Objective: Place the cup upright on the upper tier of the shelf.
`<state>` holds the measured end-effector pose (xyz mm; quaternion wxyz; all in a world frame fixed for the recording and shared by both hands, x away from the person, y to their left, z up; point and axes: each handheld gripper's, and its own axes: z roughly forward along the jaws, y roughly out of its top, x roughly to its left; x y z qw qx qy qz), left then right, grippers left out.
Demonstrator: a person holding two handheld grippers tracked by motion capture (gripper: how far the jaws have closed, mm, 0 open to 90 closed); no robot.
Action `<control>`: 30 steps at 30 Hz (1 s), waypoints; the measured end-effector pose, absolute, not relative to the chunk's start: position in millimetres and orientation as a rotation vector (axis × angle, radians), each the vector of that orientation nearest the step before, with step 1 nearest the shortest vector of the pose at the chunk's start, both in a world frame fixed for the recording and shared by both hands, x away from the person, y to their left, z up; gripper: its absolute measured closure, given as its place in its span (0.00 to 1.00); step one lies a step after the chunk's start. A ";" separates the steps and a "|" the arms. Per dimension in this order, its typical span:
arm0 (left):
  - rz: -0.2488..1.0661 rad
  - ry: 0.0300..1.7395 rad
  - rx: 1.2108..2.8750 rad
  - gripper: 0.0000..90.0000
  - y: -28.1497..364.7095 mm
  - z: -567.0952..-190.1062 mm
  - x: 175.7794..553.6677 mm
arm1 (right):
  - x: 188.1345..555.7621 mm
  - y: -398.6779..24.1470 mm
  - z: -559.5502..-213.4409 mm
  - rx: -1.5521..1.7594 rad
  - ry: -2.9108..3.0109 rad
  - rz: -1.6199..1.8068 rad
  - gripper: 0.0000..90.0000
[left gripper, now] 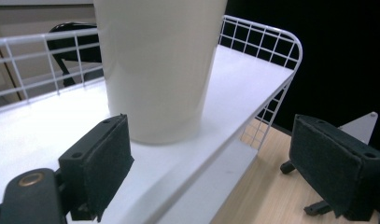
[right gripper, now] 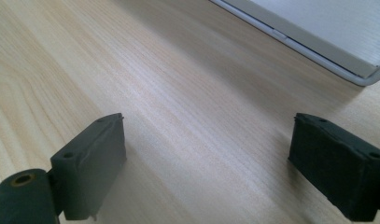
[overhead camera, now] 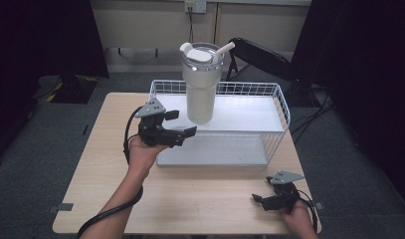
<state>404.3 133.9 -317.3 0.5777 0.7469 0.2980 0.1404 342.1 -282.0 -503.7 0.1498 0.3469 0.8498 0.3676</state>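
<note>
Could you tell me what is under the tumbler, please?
The tumbler stands on the rack's white upper shelf. A lower shelf lies beneath; the part directly underneath is hidden.

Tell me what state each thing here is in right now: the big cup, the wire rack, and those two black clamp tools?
Tumbler: upright on the rack's upper shelf, lid on, straw in, not gripped.
Wire rack: standing on the table, lower shelf bare.
Left gripper: jaws open, raised near the tumbler's base, holding nothing.
Right gripper: jaws open, low over the table, holding nothing.
</note>
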 end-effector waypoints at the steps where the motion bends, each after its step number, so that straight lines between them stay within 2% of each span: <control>1: 0.325 0.694 1.760 0.14 134.5 -319.1 402.1 | 342.1 -282.0 -503.7 0.995 2.442 1.056 0.11; 12: 0.270 0.678 1.754 0.14 146.8 -343.6 378.0 | 342.0 -282.0 -503.7 0.997 2.441 1.057 0.11; 30: 0.195 0.707 1.802 0.14 173.7 -394.0 364.0 | 342.1 -282.0 -503.8 0.996 2.441 1.057 0.11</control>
